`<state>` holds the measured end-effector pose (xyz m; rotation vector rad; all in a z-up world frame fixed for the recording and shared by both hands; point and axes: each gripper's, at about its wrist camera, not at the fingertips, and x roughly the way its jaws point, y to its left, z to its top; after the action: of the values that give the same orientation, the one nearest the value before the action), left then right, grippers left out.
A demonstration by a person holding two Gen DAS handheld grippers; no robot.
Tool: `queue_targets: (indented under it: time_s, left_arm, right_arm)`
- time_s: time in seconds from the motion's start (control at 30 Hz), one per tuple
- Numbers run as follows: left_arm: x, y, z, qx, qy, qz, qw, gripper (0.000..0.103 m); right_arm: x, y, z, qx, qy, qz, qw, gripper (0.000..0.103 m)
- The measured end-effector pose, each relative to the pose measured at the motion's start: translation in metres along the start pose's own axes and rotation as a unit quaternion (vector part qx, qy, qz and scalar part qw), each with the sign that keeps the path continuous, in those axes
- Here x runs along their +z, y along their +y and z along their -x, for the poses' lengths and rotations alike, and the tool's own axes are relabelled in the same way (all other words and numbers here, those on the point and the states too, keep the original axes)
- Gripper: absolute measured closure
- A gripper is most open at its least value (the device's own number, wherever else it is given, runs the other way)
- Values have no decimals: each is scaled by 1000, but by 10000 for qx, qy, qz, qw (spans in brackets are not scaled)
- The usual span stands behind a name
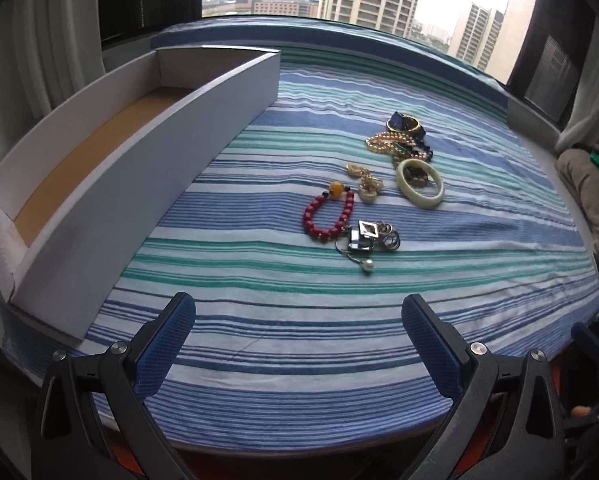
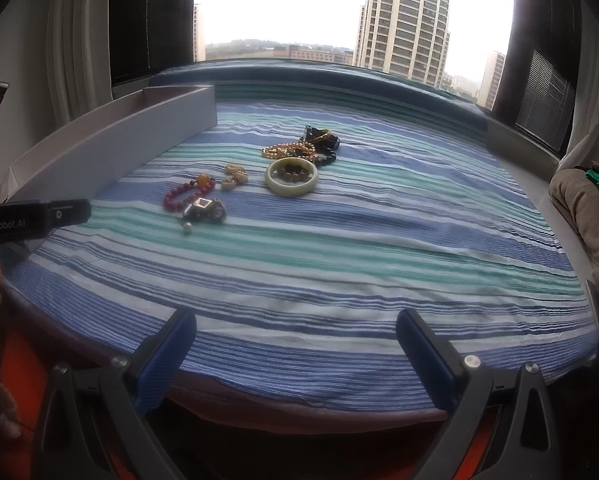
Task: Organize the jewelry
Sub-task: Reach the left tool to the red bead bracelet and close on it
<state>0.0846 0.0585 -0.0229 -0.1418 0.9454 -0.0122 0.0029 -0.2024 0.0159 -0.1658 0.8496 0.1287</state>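
Jewelry lies scattered on a blue, teal and white striped cloth covering the table, all of it to the right of a long white cardboard box with a brown floor. Nearest the box is a red bead bracelet with one large amber bead at its far side. Touching the bracelet on its near right is a tangle of silver pieces, among them a square-framed pendant, several rings and a small pearl drop on a wire. Just beyond the bracelet sit pale gold earrings. Farther from the box rests a pale green jade bangle, lying flat with brown beads showing inside its ring. Beyond the bangle is a heap: a gold bead strand, dark beads, and a gold bangle with a blue-black piece.

Both tools hang over the near edge of the cloth, well apart from the jewelry. The left tool has its blue-padded fingers spread wide with nothing between them; the right tool is likewise spread and holding nothing. Behind the table, a window shows tall apartment blocks.
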Motion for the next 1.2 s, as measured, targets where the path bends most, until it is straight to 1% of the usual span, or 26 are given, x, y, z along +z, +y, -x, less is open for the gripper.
queue_targets:
  time_s: [0.07, 0.2, 0.3, 0.33, 0.37, 0.4, 0.43, 0.47, 0.53, 0.63, 0.7, 0.73, 0.77, 0.8, 0.87, 0.93, 1.03, 1.1, 1.17, 1.2]
  left_arm:
    - [18, -3, -15, -132, 193, 0, 9997, 1]
    - [55, -21, -56, -205, 583, -62, 9981, 3]
    - [78, -32, -96, -106, 857, -82, 9962, 20]
    - [83, -34, -110, -51, 977, -89, 9952, 29]
    - [86, -35, -121, -36, 1075, -98, 9942, 36]
    - [88, -34, -132, -15, 1169, -126, 9931, 38]
    - [90, -33, -141, 22, 1255, -166, 9920, 43]
    - [91, -32, -147, 63, 1305, -221, 9912, 45]
    - [91, -30, -158, 123, 1356, -391, 9899, 47]
    - [88, -30, -171, 187, 1432, -587, 9878, 57]
    - [85, -34, -171, 250, 1308, -775, 9881, 59]
    - [83, -37, -170, 273, 1274, -868, 9877, 66]
    - [81, -39, -168, 226, 1256, -955, 9872, 87]
    - [79, -42, -166, 173, 1266, -1031, 9864, 95]
    - [77, -43, -161, 163, 1258, -1056, 9863, 96]
    - [76, -39, -147, 78, 1097, -937, 9895, 96]
    - [79, -25, -112, -194, 796, -626, 9947, 96]
    - [82, -16, -86, -347, 595, -453, 9966, 96]
    - [83, -8, -65, -435, 459, -322, 9975, 96]
    - [84, -3, -56, -429, 410, -266, 9979, 96]
  right_arm:
    - [-1, -1, 0, 10, 3, -22, 10000, 1]
    - [-2, -11, -4, -23, 65, -188, 9998, 1]
    - [-2, -17, -5, -7, 85, -267, 9996, 1]
    - [-3, -19, -5, 5, 82, -282, 9996, 1]
    - [-3, -20, -4, 15, 80, -295, 9995, 1]
    - [-4, -22, -3, 19, 71, -315, 9995, 1]
    - [-4, -25, -2, 10, 60, -343, 9994, 1]
    - [-5, -28, -1, -7, 53, -379, 9993, 1]
    - [-7, -35, -2, -50, 66, -470, 9989, 1]
    - [-8, -44, -8, -83, 151, -629, 9979, 1]
    - [-8, -46, -12, -64, 192, -692, 9974, 1]
    - [-7, -46, -12, -42, 200, -693, 9974, 1]
    - [-7, -45, -13, -24, 195, -671, 9976, 1]
    - [-6, -43, -12, 0, 181, -634, 9978, 1]
    - [-2, -41, -11, 81, 145, -523, 9985, 1]
    - [6, -42, -9, 264, 33, -436, 9987, 1]
    - [33, -50, -16, 974, -42, -416, 9944, 1]
    - [56, -48, -37, 1484, 130, -302, 9884, 1]
    - [78, -34, -72, 1848, 500, 14, 9815, 2]
    - [86, -24, -92, 2083, 708, 201, 9753, 2]
